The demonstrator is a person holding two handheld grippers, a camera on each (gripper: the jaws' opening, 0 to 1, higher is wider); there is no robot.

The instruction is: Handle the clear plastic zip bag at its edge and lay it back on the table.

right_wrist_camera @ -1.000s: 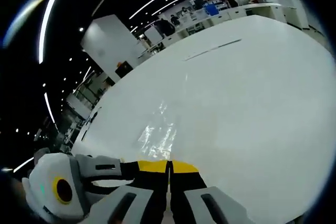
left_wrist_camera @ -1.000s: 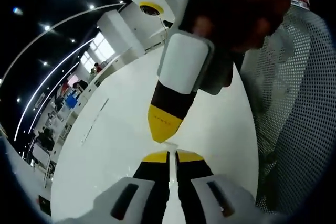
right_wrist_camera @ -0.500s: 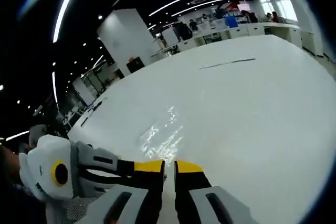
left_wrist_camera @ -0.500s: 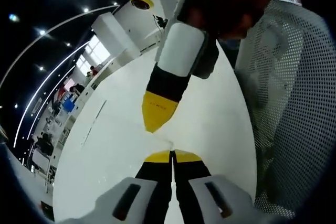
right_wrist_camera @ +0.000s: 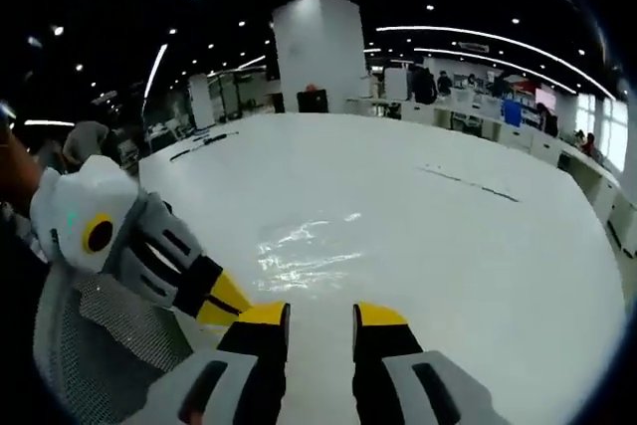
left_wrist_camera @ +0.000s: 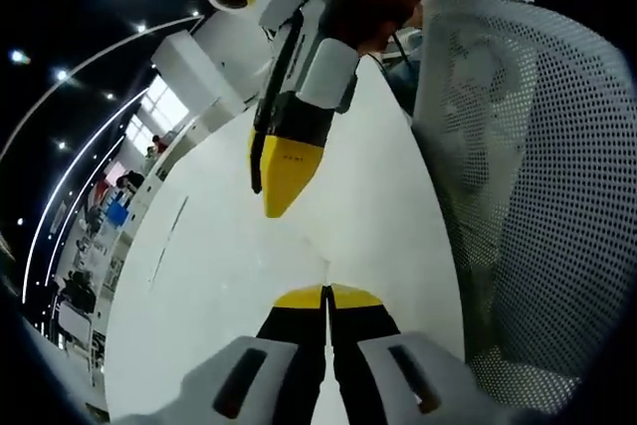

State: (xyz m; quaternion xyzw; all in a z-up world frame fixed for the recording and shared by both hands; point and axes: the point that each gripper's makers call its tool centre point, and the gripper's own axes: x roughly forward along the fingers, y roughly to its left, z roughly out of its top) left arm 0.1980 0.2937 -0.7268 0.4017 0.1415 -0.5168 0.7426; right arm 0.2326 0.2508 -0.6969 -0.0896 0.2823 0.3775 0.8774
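Now the clear zip bag (right_wrist_camera: 304, 251) lies flat on the white table (right_wrist_camera: 478, 246), just ahead of the right gripper (right_wrist_camera: 320, 314) (jaws parted); the left gripper (left_wrist_camera: 325, 295) pinches its edge.

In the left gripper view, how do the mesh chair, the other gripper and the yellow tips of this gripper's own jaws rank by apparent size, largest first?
1. Mesh chair, the largest in this view.
2. Right gripper, reaching in from above.
3. Yellow tips of the left gripper, the smallest.
Nearness to the fisheye lens distorts all three, so this order holds for the picture only, not for true size.
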